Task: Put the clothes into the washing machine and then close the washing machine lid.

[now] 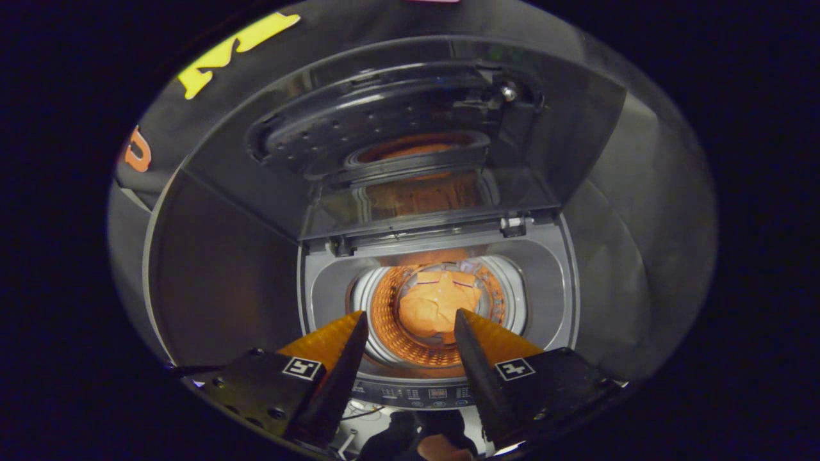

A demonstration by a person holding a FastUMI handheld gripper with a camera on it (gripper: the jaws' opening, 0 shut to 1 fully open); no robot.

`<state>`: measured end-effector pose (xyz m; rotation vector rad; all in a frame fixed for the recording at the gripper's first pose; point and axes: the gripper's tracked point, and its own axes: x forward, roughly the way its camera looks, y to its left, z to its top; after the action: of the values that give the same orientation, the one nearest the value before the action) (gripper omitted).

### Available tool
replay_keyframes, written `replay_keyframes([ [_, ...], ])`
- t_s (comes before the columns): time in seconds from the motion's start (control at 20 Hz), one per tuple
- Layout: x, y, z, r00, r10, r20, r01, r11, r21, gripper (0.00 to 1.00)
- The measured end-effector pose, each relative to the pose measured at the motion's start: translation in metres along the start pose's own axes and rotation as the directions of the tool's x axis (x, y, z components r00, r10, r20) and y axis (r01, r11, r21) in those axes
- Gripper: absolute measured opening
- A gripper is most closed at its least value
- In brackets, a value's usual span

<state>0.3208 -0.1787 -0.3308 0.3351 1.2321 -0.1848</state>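
Hand-held two-finger gripper (410, 320) is spread open, nothing between the fingers — it hangs above a grey top-loading washing machine (551, 301), looking down into the tub. The two fingertips (355, 326) frame the drum opening from the near side, apart from each other and touching nothing.

Orange crumpled cloth garment (437, 306) lies inside the perforated metal drum (391, 333), roughly central on the drum bottom, beyond and between the fingertips. Drum walls glow orange, probably reflection off the garment. A paler patch sits at the far edge of the cloth — too small to tell if it is a second item or a fold.

Dark glossy hinged washing machine lid (397, 128) stands raised, upright at the back of the opening, hinged along the far rim. Its underside mirrors the drum and an orange blur. Lid not closed.

Control panel strip with small buttons and display (435, 394) runs along the machine's near edge, just below and between the finger bases. Grey side panels (218, 275) of the booth flank the machine left and right. Below the panel something dark with an orange bit shows, unclear what.
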Motion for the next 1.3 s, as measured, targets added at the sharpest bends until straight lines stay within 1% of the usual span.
replay_keyframes([
  [0.1,-0.013,0.003,-0.001,0.999,-0.012,0.034,0.013,1.000,-0.024,0.84],
  [0.3,-0.038,0.013,-0.007,0.993,-0.006,0.117,0.014,0.997,-0.071,0.84],
  [0.45,-0.067,0.021,-0.013,0.978,-0.003,0.209,0.025,0.995,-0.101,0.84],
  [0.55,-0.090,0.024,-0.017,0.962,-0.008,0.275,0.036,0.994,-0.099,0.84],
  [0.65,-0.115,0.024,-0.023,0.937,-0.021,0.349,0.059,0.993,-0.100,0.84],
  [0.8,-0.158,0.027,-0.030,0.886,-0.035,0.463,0.097,0.989,-0.110,0.84],
  [1.05,-0.208,0.042,-0.070,0.832,-0.029,0.554,0.099,0.990,-0.096,0.84],
  [1.15,-0.226,0.044,-0.083,0.799,-0.041,0.599,0.113,0.990,-0.084,0.84],
  [1.2,-0.236,0.045,-0.090,0.778,-0.052,0.626,0.127,0.989,-0.077,0.84],
  [1.3,-0.251,0.046,-0.106,0.748,-0.076,0.659,0.156,0.986,-0.064,0.84],
])
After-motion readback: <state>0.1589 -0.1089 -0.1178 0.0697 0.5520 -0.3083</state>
